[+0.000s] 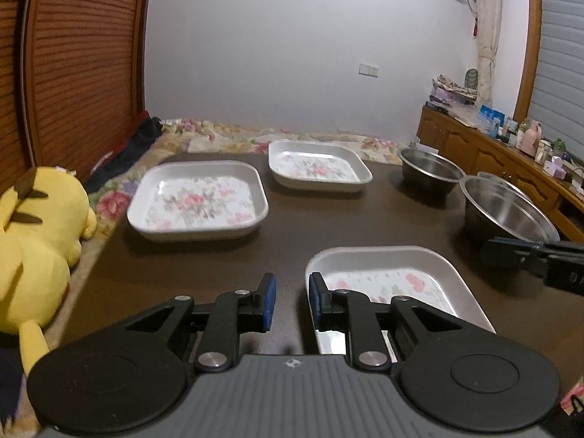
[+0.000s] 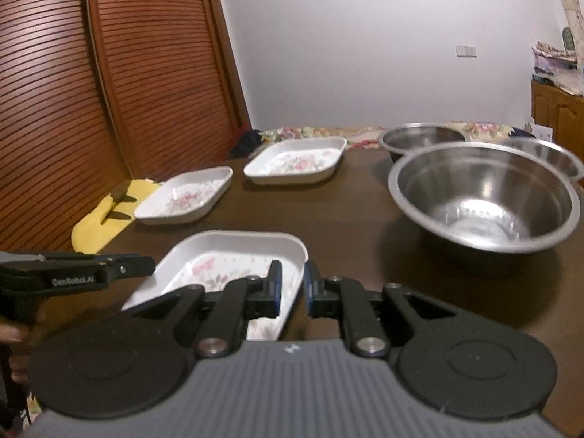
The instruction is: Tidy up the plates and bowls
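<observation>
Left tongs (image 1: 292, 303): narrow gap, bare brown table (image 1: 219, 266) visible between the blue pads, nothing held. Left finger over the table. Right finger over the left rim of the near plate (image 1: 394, 273); contact with the rim cannot be determined.

Right tongs (image 2: 292, 286): narrow gap. Left finger inside the near plate, right finger outside it, right-hand wall of the plate lined up in the gap. Frame blurred; pads pressing the wall or merely hovering above it cannot be determined.

Near plate: white, square, floral centre, flat on the table at the near edge, between the two tongs.

Other task items:
- Second floral plate (image 1: 197, 200): flat, further back and to the left, well apart from both tongs.
- Third floral plate (image 1: 317, 166): flat, at the far side of the table.
- Large steel bowl (image 2: 485, 197): upright, right of the near plate, near the right tongs but not touching.
- Two further steel bowls (image 2: 419, 138) (image 2: 547, 153): upright, behind the large one, close to its rim.

Yellow plush toy (image 1: 36, 237): off the table's left edge.
</observation>
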Tool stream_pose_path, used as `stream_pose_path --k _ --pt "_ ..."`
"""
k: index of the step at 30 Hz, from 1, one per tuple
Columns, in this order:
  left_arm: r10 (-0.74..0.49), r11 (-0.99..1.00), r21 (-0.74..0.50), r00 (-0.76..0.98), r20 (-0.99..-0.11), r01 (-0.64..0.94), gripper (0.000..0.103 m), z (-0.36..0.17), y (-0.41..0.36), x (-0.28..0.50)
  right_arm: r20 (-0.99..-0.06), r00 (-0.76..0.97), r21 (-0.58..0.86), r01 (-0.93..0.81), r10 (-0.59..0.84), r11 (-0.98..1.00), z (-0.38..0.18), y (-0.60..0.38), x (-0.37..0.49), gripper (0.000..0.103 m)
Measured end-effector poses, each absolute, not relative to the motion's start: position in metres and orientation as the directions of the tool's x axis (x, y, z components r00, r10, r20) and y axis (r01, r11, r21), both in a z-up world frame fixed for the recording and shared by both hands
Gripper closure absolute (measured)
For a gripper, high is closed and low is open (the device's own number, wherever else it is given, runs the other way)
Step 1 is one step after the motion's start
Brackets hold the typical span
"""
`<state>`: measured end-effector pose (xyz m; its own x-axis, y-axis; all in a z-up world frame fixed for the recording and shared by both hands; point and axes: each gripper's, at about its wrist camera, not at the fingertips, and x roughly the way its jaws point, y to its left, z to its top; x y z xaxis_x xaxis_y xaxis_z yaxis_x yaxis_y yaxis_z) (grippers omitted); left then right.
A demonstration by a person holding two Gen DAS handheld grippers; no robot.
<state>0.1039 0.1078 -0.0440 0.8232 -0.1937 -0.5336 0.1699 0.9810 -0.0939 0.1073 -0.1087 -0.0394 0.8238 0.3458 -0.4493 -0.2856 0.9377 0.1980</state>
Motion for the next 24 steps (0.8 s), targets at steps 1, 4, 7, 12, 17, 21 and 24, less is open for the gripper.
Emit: stream_pose_path --k 1,4,7,12,17,21,24 --pt "-0.186 0.982 -0.086 0.828 -0.528 0.166 0.081 -0.041 0.111 0.107 -0.444 0.824 0.189 -0.296 0.351 0.936 -0.035 -0.108 0.109 0.089" --pt "-0.165 0.986 -0.067 0.841 -0.515 0.153 0.075 -0.033 0.121 0.118 -0.443 0.813 0.177 -0.335 0.378 0.926 -0.023 -0.102 0.120 0.089" --pt "-0.139 0.990 -0.050 0.856 -0.498 0.132 0.062 -0.029 0.135 0.132 -0.450 0.789 0.173 -0.381 0.417 0.908 -0.010 -0.095 0.136 0.089" --pt "-0.109 0.994 -0.040 0.856 -0.506 0.102 0.057 -0.033 0.155 0.160 -0.449 0.762 0.155 -0.448 0.466 0.881 0.006 -0.074 0.166 0.056" --pt "-0.117 0.993 -0.052 0.853 -0.509 0.105 0.056 -0.035 0.172 0.183 -0.457 0.731 0.142 -0.502 0.506 0.853 0.012 -0.047 0.192 0.054" --pt "-0.120 0.993 -0.042 0.853 -0.508 0.114 0.056 -0.035 0.184 0.200 -0.477 0.713 0.148 -0.512 0.514 0.846 0.009 -0.025 0.211 0.054" --pt "-0.123 0.992 -0.037 0.852 -0.509 0.121 0.055 -0.036 0.194 0.213 -0.502 0.694 0.159 -0.513 0.516 0.844 0.007 -0.013 0.226 0.054"
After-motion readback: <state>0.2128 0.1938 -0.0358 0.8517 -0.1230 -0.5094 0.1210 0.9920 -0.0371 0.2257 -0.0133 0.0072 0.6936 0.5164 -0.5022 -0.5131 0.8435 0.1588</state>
